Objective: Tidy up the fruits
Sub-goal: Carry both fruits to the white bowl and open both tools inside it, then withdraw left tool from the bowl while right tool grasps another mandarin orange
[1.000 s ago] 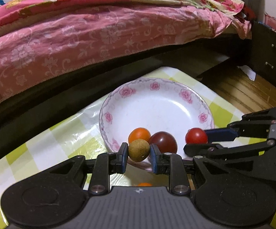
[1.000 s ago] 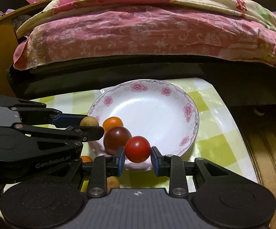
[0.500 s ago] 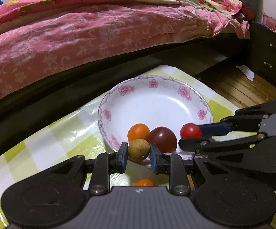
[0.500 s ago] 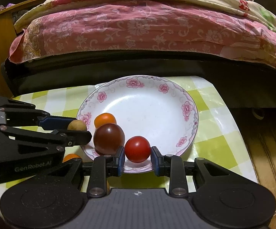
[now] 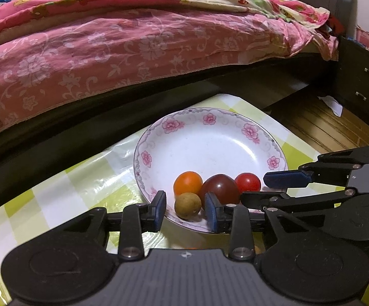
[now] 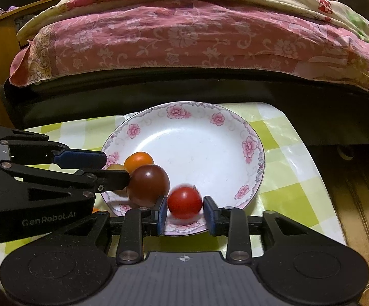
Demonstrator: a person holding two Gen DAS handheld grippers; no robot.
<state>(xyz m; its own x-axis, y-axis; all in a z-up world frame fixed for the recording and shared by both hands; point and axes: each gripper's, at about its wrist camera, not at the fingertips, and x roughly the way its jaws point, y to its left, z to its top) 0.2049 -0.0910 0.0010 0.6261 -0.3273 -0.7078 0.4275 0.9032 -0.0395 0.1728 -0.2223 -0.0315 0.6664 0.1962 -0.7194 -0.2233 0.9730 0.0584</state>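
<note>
Resting at the plate's point(image 5: 143, 150) near rim, lower centre of frame, were the tan fruit point(image 5: 187, 205) w/ left gripper point(image 5: 185, 211) spread around it, and red tomato point(image 6: 184, 202) w/ right gripper point(image 6: 184, 214) likewise spread. Best to back both straight out, w/o nudging anything off the rim.

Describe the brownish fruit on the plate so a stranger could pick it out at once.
Find the white plate with pink flowers on the green checked tablecloth. Four small round fruits cluster at its near edge. The one you want is the brownish fruit, nearest the rim: smallest, dull and tan, while its neighbours are glossy orange, dark maroon and red.
</note>
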